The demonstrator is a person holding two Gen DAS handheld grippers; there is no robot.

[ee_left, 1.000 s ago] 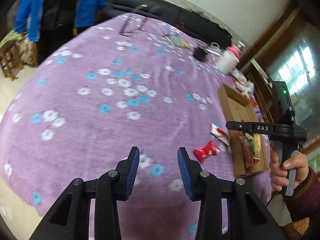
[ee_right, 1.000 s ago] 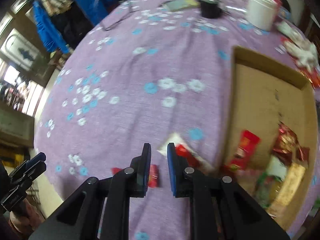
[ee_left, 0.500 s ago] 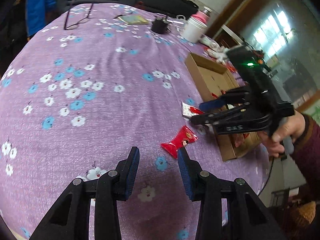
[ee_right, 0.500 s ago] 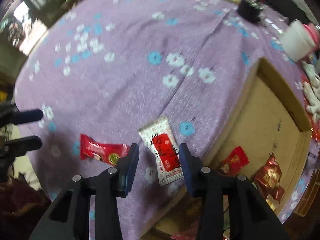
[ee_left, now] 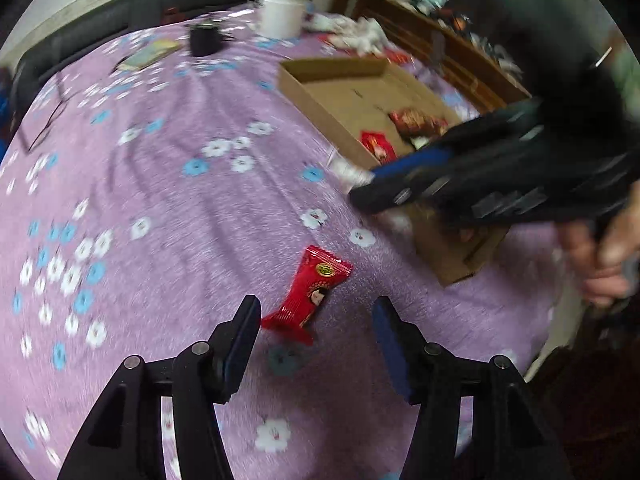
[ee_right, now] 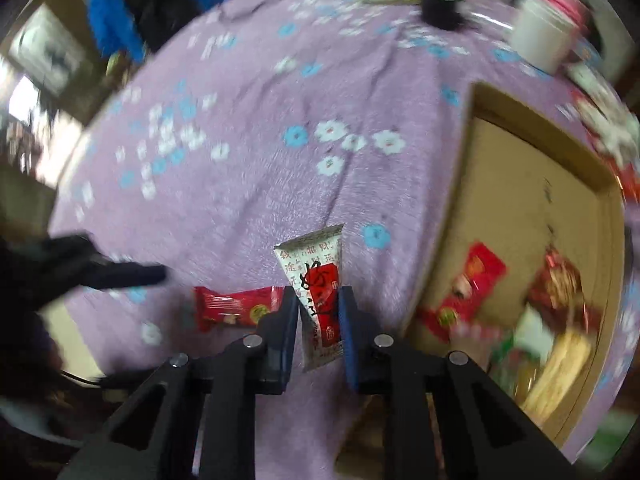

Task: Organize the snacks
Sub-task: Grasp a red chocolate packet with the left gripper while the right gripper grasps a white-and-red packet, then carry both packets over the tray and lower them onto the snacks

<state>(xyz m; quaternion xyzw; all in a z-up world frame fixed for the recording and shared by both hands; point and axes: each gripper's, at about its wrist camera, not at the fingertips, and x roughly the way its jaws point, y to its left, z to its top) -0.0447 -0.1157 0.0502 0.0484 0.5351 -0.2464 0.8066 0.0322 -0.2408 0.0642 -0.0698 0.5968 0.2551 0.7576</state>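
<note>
We see the right tool clamped on a white-and-red snack packet just beside the cardboard box on the purple flowered tabletop. The left tool is opening, nothing gripped, over a red candy wrapper lying flat between its fingers' line, short of the pads.

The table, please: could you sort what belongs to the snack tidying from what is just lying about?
Job: white-and-red snack packet in the right gripper; red candy packet; cardboard box; left gripper, opening.
Lying about: white jar; black cup; booklet.
</note>
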